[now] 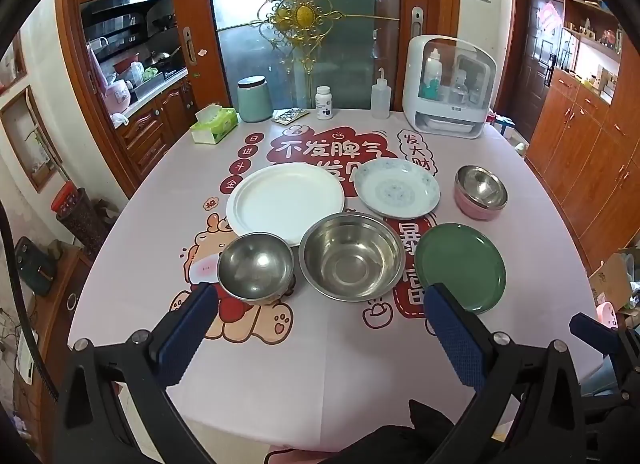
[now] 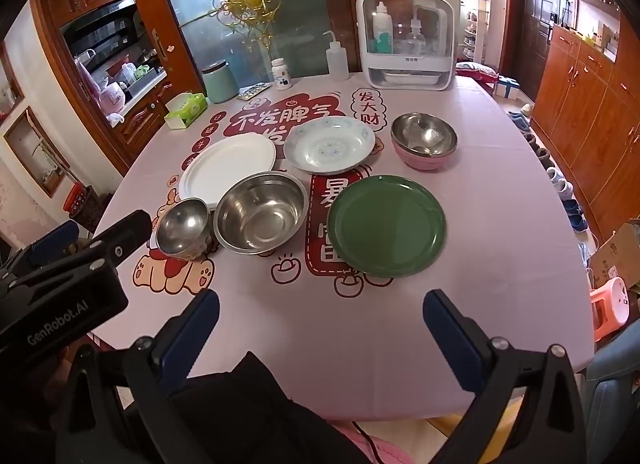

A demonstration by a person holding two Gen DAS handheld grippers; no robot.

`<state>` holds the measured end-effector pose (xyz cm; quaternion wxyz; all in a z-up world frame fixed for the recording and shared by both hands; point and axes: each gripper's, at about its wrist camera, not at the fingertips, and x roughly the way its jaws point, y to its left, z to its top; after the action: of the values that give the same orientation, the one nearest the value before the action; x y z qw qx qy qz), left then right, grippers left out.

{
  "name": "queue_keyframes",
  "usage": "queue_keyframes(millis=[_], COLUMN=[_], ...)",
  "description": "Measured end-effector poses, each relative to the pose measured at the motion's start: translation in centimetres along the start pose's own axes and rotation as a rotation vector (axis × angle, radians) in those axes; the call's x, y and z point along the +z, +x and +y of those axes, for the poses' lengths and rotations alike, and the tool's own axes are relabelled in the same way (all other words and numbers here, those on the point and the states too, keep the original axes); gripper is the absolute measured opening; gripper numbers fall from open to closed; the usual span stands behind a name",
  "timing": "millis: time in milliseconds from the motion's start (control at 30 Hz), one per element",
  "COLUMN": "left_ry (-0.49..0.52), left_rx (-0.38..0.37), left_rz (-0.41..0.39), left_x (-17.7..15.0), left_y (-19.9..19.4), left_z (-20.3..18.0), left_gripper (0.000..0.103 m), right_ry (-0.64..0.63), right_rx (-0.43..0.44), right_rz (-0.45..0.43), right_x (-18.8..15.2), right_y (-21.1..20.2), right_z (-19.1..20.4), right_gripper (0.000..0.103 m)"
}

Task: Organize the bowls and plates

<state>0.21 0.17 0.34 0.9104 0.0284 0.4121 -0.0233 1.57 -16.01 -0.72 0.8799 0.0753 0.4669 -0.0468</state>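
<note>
We hold both grippers, left gripper (image 1: 320,328) and right gripper (image 2: 320,328), above the near table (image 1: 320,384) edge, fingers spread and empty. Around the large steel bowl (image 1: 352,256), plates and bowls lie singly, presumably awaiting stacking: white plate (image 1: 285,200) behind, green plate (image 1: 460,266) right.

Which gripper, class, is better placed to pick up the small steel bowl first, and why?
Left, probably. The left gripper is open, and its near finger sits just beside the small round steel bowl. The right gripper, also open, faces the round green plate, with the bowl off to its left.
</note>
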Motion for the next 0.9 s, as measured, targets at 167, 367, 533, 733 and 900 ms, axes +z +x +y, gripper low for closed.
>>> queue_keyframes(millis=[167, 367, 533, 733, 900], left_ry=[-0.001, -0.002, -0.001, -0.002, -0.001], left_rx=[0.001, 0.002, 0.001, 0.003, 0.004], left_rz=[-0.008, -0.009, -0.009, -0.010, -0.010], left_x=[-0.33, -0.34, -0.39, -0.40, -0.41], left_y=[-0.10, -0.12, -0.14, -0.15, -0.18], left_z=[-0.07, -0.05, -0.01, 0.00, 0.05], left_gripper=[0.102, 0.102, 0.102, 0.102, 0.102], right_ry=[-0.001, 0.000, -0.001, -0.002, -0.002], right_rx=[0.002, 0.002, 0.003, 0.002, 0.003], right_rz=[-0.003, -0.002, -0.003, -0.003, -0.002], right_x=[-0.05, -0.03, -0.02, 0.00, 0.00], right_y=[-0.08, -0.05, -0.10, -0.04, -0.04], right_z=[0.05, 0.04, 0.03, 0.06, 0.00], right_gripper=[0.102, 0.102, 0.102, 0.102, 0.102])
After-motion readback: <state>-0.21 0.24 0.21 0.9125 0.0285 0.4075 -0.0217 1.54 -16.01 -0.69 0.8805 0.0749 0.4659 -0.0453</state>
